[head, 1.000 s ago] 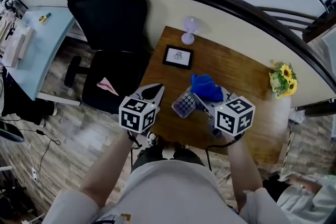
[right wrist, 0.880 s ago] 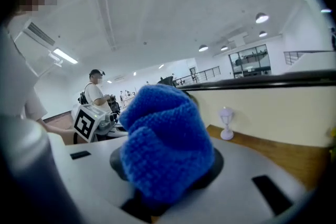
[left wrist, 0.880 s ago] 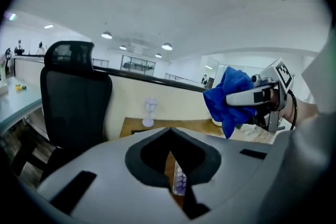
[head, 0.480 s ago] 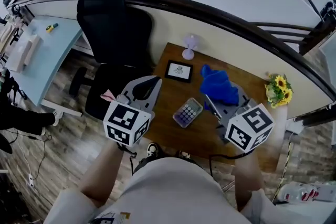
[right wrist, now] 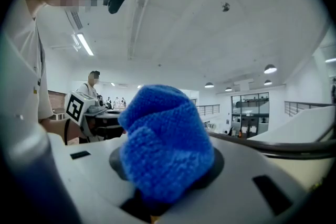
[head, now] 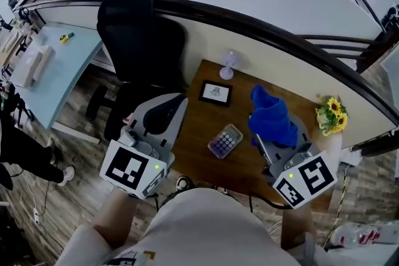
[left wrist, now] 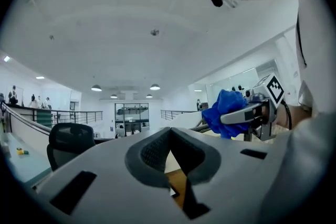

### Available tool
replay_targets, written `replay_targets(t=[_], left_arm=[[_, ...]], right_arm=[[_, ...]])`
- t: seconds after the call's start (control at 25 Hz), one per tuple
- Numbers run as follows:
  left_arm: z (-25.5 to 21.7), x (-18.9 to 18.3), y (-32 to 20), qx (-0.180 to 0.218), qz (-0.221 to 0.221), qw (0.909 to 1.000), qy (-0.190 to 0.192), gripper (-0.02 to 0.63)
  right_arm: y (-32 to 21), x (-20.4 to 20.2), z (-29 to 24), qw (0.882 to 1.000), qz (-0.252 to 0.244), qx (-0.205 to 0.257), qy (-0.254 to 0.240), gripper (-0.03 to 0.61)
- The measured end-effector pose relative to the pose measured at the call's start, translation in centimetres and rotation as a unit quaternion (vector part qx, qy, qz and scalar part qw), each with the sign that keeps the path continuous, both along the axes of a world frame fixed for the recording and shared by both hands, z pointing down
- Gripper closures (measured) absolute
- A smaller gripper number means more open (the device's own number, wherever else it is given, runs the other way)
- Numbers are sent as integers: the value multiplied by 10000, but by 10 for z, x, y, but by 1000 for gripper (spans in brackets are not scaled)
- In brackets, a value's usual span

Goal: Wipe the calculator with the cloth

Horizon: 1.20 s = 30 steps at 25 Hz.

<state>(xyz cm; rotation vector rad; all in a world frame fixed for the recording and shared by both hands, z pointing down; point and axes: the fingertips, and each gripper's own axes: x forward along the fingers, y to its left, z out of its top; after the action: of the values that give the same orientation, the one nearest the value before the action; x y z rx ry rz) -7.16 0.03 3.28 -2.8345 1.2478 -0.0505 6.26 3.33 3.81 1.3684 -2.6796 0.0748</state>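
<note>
The right gripper (head: 267, 137), clamped on the blue cloth (head: 272, 114), has lifted to 2 o'clock of the calculator (head: 225, 141). The left gripper (head: 176, 101) has its jaws together, empty. The wiping seems finished or paused.

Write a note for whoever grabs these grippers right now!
Left gripper: shut, empty, raised near the left edge of the table.
Right gripper: shut on the blue cloth, raised and pointing upward.
Calculator: flat on the table, left of the cloth, nothing touching it.
Done: the cloth is picked up. The pictures don't show whether any wiping has happened.
Left: lower the cloth onto the calculator and wipe.
</note>
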Motion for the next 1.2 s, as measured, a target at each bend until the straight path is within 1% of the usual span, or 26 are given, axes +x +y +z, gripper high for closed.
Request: replay_targets(t=[0.08, 0.2, 0.4, 0.52, 0.6, 1.2], left_arm=[[-5, -4, 4, 105, -70, 9999, -78, 611], [-3, -8, 10, 125, -143, 9997, -152, 611], [22, -3, 15, -50, -129, 9991, -394, 611], [35, -2, 14, -194, -159, 9986, -475, 611], [37, -1, 12, -222, -188, 9983, -499, 611], [30, 12, 16, -139, -106, 9978, -633, 611]], right_arm=[[4, 2, -1, 10000, 32, 33, 17, 451], [9, 7, 3, 10000, 52, 2, 60, 453], [22, 14, 17, 9997, 62, -225, -18, 459], [26, 14, 27, 9993, 68, -369, -39, 459], [26, 16, 32, 9991, 83, -421, -47, 459], [26, 33, 23, 9992, 219, -293, -166, 458]])
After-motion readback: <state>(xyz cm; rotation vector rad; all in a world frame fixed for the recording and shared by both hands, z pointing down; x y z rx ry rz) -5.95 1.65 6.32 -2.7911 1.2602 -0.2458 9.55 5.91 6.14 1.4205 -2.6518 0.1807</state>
